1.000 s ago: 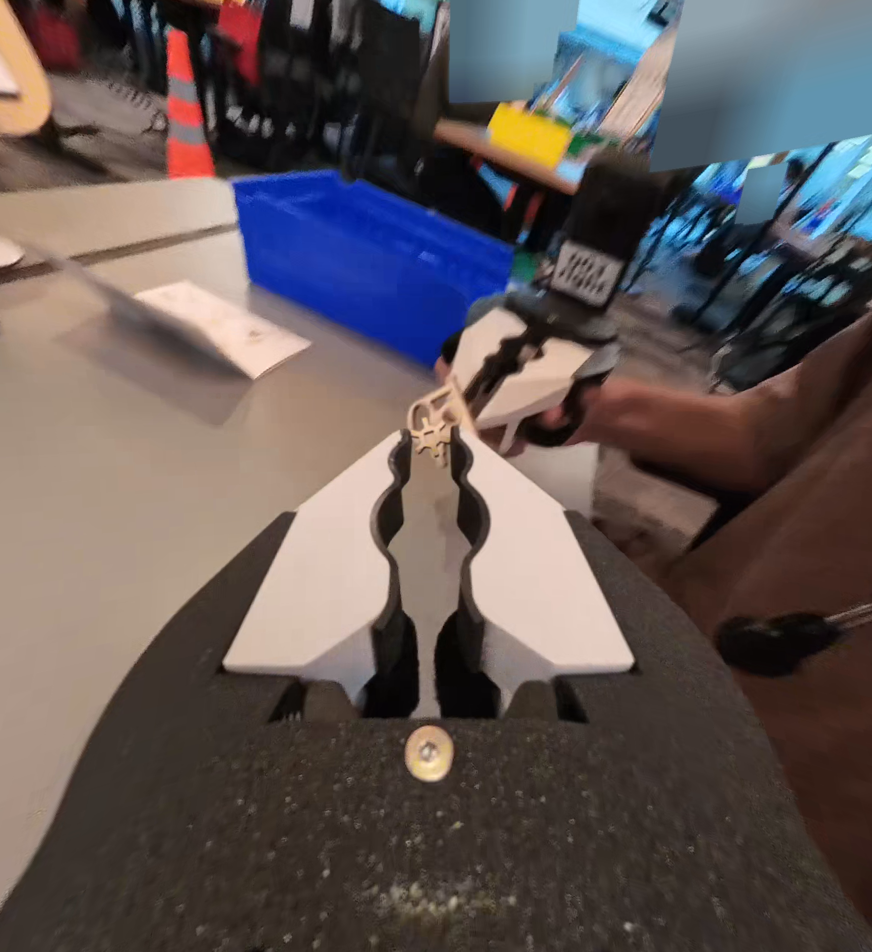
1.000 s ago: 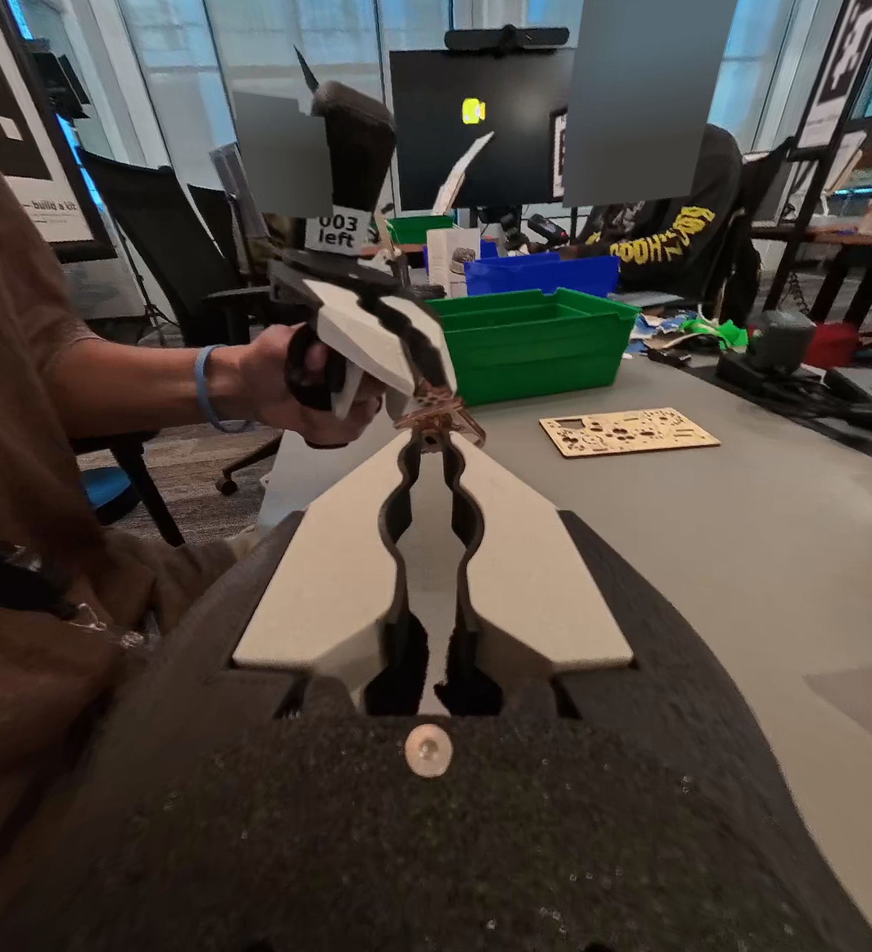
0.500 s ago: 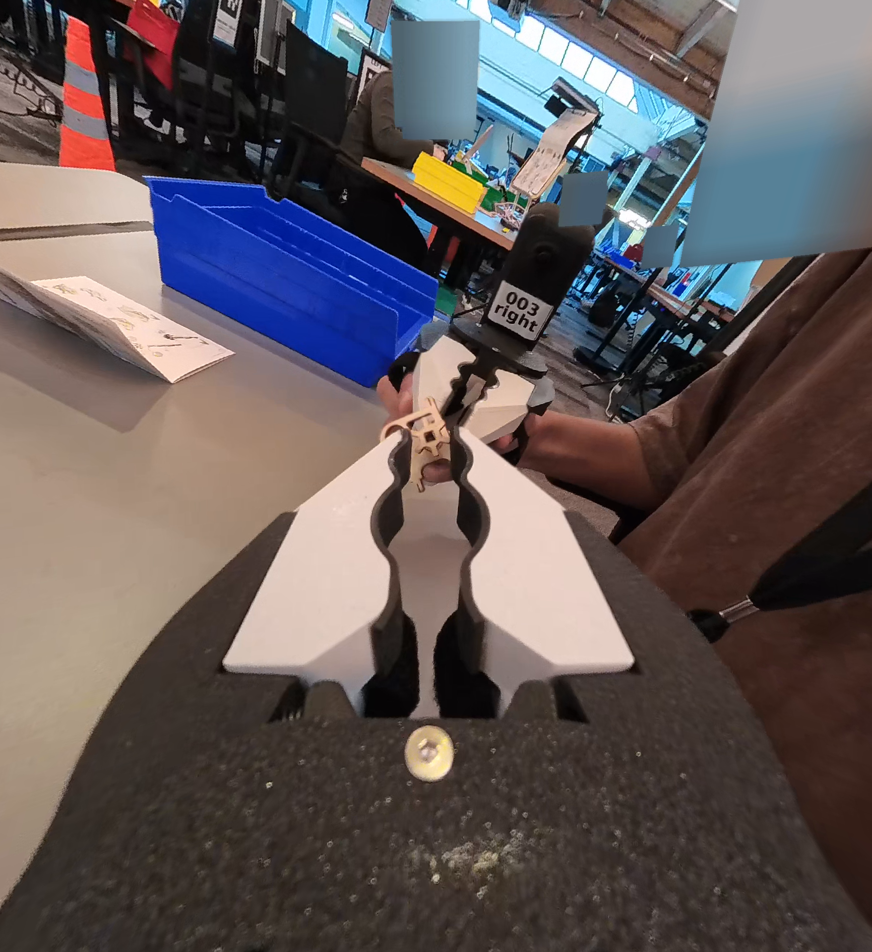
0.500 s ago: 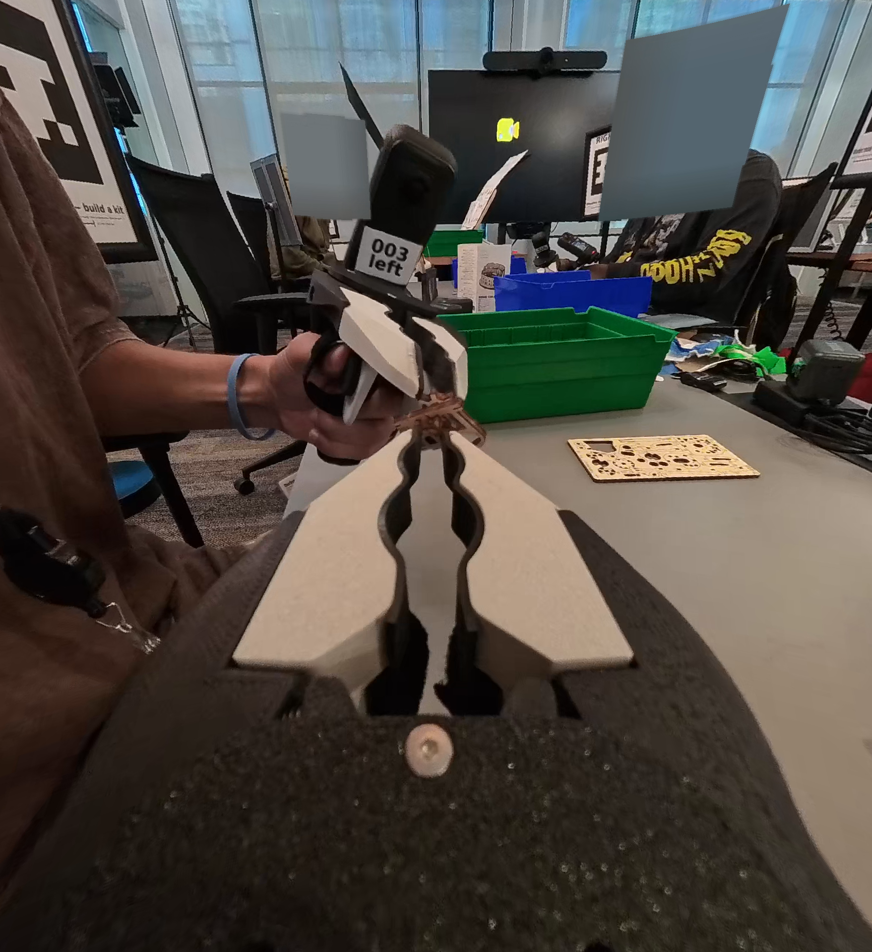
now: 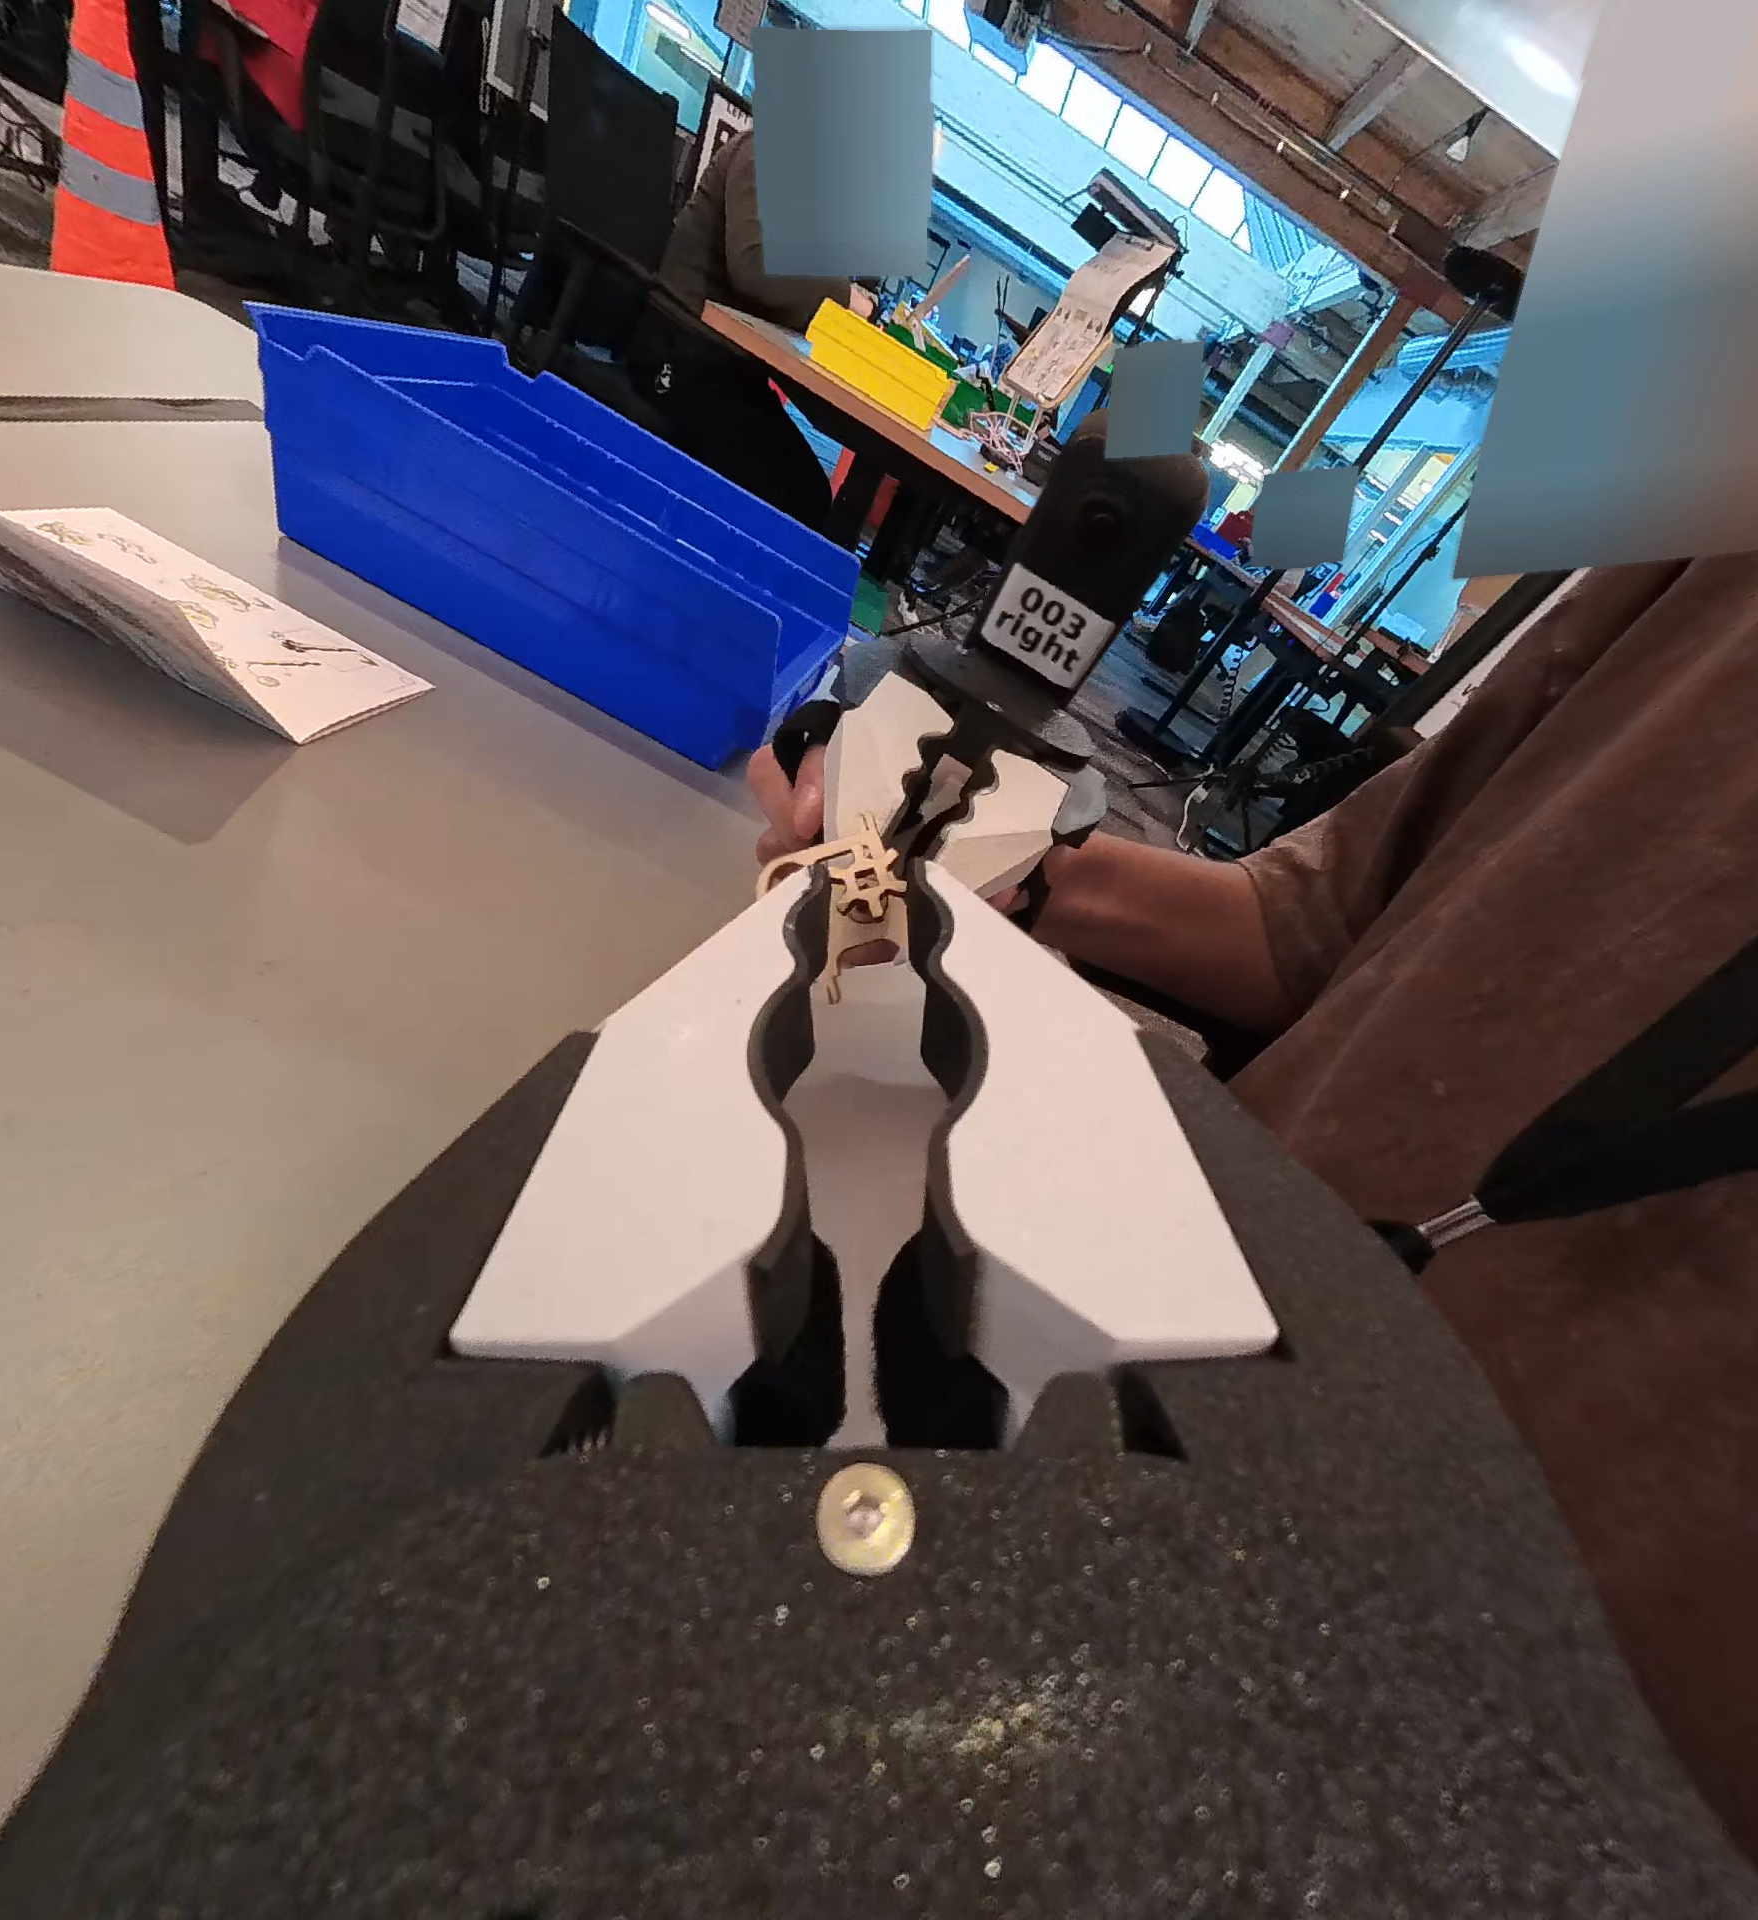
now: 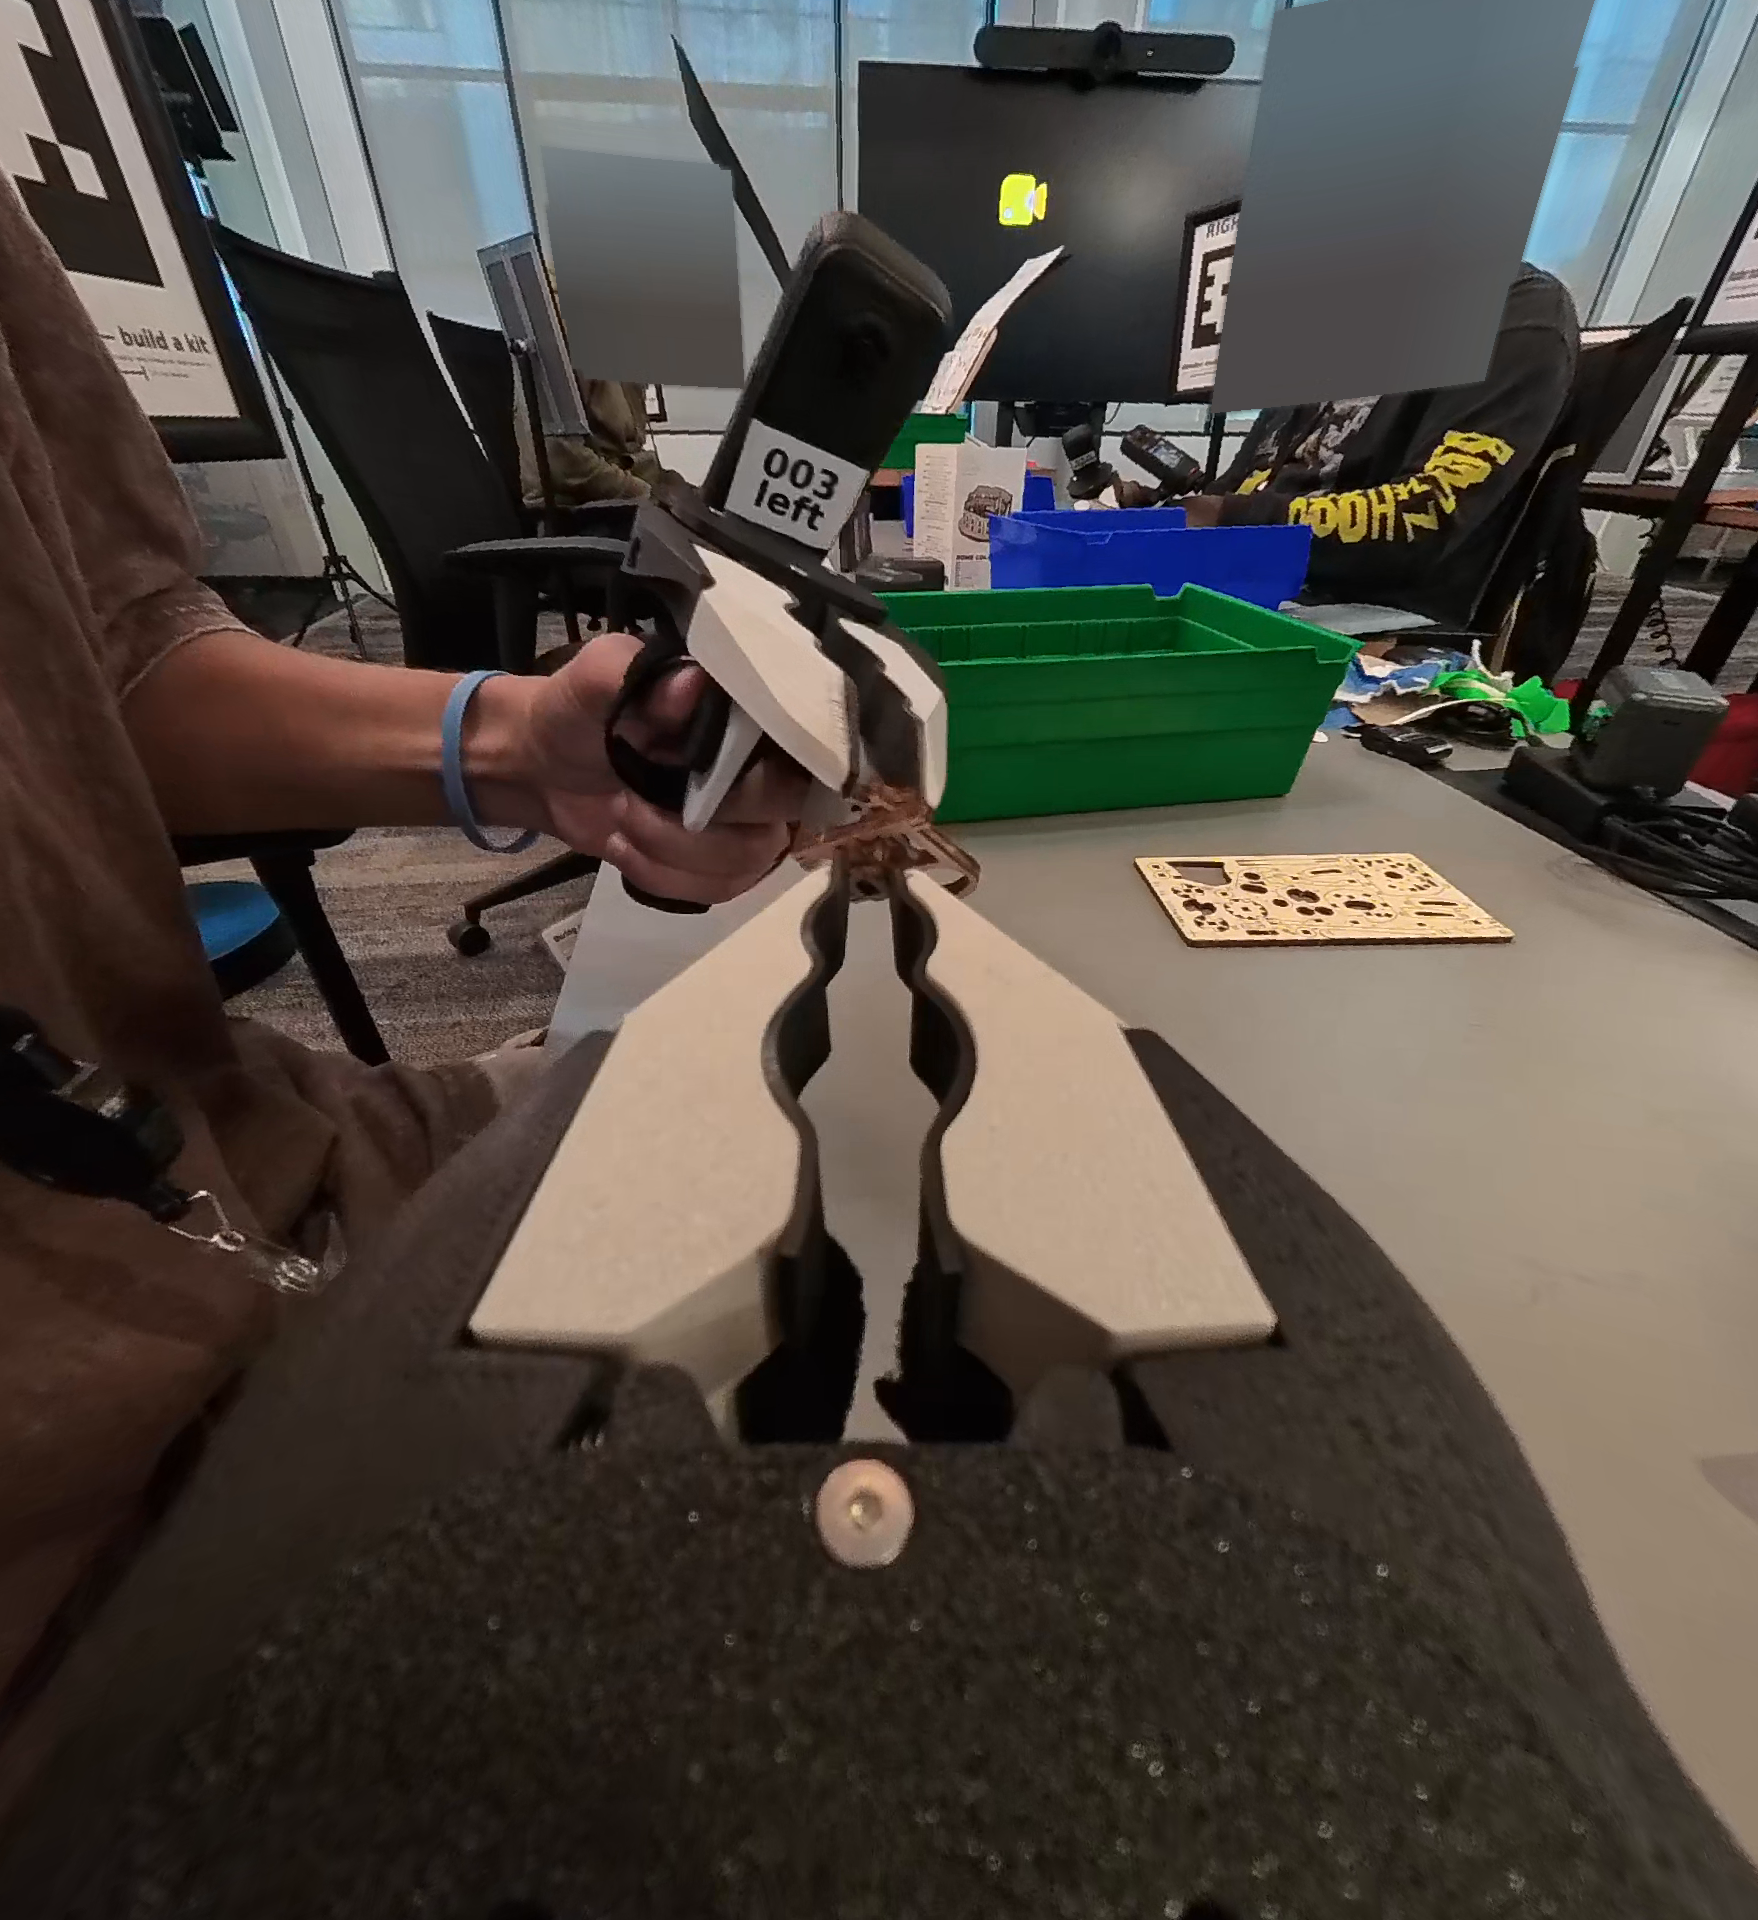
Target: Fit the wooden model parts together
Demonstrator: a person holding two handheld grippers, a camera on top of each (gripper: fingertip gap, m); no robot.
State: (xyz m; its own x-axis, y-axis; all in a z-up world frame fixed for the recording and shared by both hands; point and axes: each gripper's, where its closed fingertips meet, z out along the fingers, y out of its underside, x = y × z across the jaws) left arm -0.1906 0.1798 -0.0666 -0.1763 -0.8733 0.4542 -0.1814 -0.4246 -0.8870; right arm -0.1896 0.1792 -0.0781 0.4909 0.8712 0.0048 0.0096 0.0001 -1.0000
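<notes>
A grey table (image 6: 1477, 1143) fills the foreground, with a black office chair (image 6: 407, 499) beside it on patterned carpet. Behind stand tall windows (image 6: 418, 125) and a dark wall screen (image 6: 1051, 218). The left wrist view shows exposed wooden ceiling beams (image 5: 1301, 94), bright skylights and another worktable (image 5: 854, 395).

You are working in a shared maker workshop. Grey tabletop (image 6: 1477, 1091) surfaces are carrying plastic parts bins: a blue bin (image 5: 542, 540) and a green bin (image 6: 1114, 686). A laser-cut wooden sheet (image 6: 1322, 899) and a folded instruction leaflet (image 5: 179, 623) are lying nearby. Exposed roof beams (image 5: 1270, 94) are running overhead.
</notes>
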